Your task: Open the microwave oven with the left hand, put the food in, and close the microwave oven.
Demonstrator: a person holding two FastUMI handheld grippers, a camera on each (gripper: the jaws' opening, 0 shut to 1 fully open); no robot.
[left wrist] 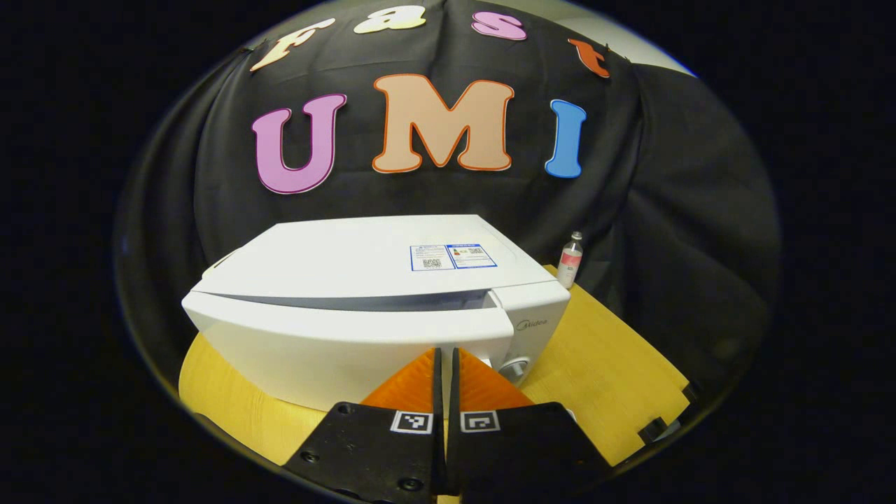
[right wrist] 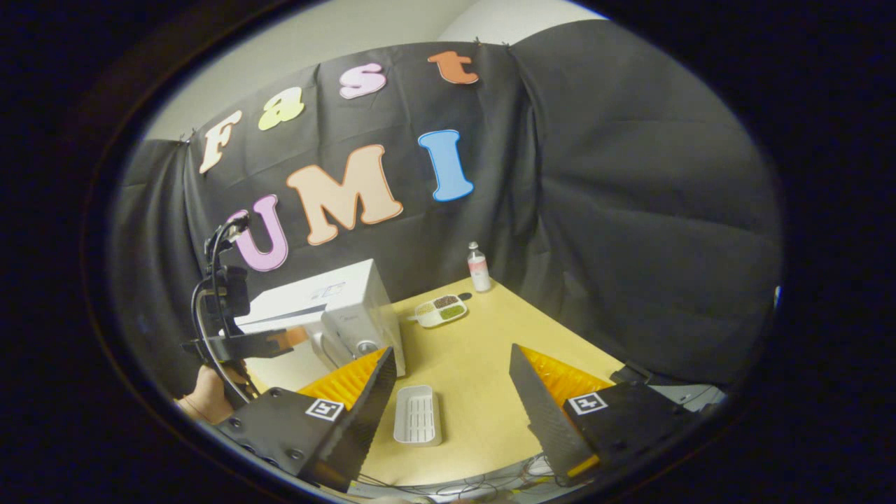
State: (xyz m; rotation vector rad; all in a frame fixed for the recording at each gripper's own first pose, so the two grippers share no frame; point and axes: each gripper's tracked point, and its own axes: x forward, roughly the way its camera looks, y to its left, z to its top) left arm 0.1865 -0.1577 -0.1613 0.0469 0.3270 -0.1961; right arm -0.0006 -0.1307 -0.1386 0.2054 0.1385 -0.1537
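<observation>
In the left gripper view, my left hand-held gripper (left wrist: 445, 364) sits at the bottom centre with its fingers pressed together and nothing between them. Just ahead, in the middle of the frame, is the white microwave oven (left wrist: 378, 308) on the yellow worktop (left wrist: 602, 364). Its door looks slightly ajar along the top edge, I think, but not swung open. A small bottle (left wrist: 571, 260) stands at the right, behind the oven.

In the right gripper view, my right hand-held gripper (right wrist: 448, 392) at the bottom is spread wide and holds nothing. A white empty tray (right wrist: 417, 416) lies on the worktop between its fingers. The food, a divided dish (right wrist: 441, 310), rests in the centre, to the right of the oven and well apart from my gripper.

I judge the opening step is in hand. Next I must catch the door edge with the left gripper and pull it fully open.
</observation>
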